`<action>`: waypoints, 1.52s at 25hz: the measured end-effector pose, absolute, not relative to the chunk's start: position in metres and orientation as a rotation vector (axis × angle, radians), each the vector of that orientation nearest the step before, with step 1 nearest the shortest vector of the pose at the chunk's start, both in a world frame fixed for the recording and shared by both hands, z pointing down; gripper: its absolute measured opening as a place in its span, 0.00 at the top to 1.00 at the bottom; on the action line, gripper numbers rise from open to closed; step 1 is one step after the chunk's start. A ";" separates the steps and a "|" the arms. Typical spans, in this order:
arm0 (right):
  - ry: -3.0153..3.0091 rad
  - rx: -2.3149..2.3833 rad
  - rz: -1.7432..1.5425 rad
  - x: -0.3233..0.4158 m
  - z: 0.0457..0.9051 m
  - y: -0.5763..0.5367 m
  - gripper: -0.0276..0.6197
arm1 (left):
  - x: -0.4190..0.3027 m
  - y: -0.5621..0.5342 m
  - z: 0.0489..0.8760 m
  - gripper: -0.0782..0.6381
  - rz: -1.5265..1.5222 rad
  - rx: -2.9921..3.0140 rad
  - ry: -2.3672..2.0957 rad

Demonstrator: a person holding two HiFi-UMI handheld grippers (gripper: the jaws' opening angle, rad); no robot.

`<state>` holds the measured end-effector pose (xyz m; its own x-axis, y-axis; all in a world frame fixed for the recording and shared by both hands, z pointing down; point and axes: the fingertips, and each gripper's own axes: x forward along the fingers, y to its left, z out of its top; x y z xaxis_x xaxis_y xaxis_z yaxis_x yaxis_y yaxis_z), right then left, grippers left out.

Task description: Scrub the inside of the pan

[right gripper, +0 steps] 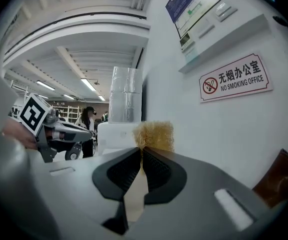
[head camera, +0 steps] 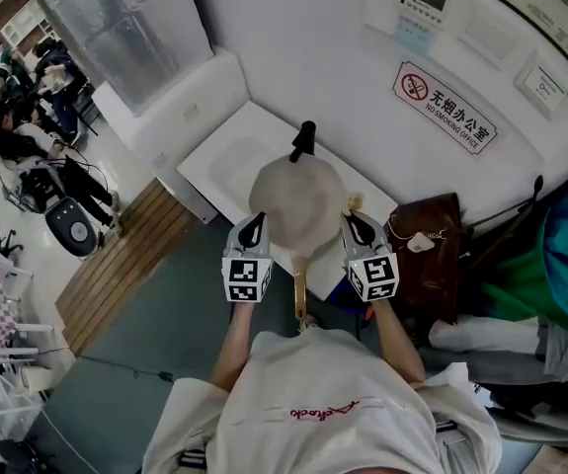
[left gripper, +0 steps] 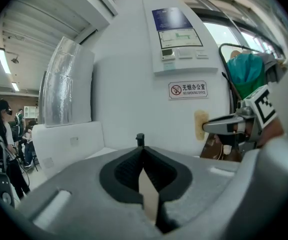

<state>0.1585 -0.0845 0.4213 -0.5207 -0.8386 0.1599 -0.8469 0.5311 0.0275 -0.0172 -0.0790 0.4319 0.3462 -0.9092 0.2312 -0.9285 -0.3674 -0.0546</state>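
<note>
Now the pan (head camera: 298,205) sits on a table (head camera: 226,156) between both grippers. At its left rim, the left gripper (head camera: 255,220) has its jaws pressed together, nothing seen between them. By the right rim, the right gripper (head camera: 352,217) pinches a yellow sponge (head camera: 353,202) at its tips.

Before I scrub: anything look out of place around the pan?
The pan sits at the table's near edge, its wooden handle sticking out over the floor, where a knock could tip it. Nothing spilled.
</note>
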 end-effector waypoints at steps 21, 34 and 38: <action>-2.614 1.398 0.189 0.139 0.451 -0.121 0.92 | -0.029 -0.097 0.473 0.89 0.424 2.417 -1.677; -2.522 1.389 0.242 0.113 0.473 -0.149 0.92 | -0.058 -0.132 0.509 0.89 0.464 2.381 -1.572; -2.491 1.379 0.270 0.108 0.488 -0.154 0.92 | -0.066 -0.136 0.525 0.89 0.478 2.361 -1.543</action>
<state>0.1081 -0.1543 0.4879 -0.5045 -0.7973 0.3313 -0.8498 0.5264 -0.0270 -0.0659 -0.1364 0.5253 0.3750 -0.8265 0.4199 -0.9192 -0.3904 0.0525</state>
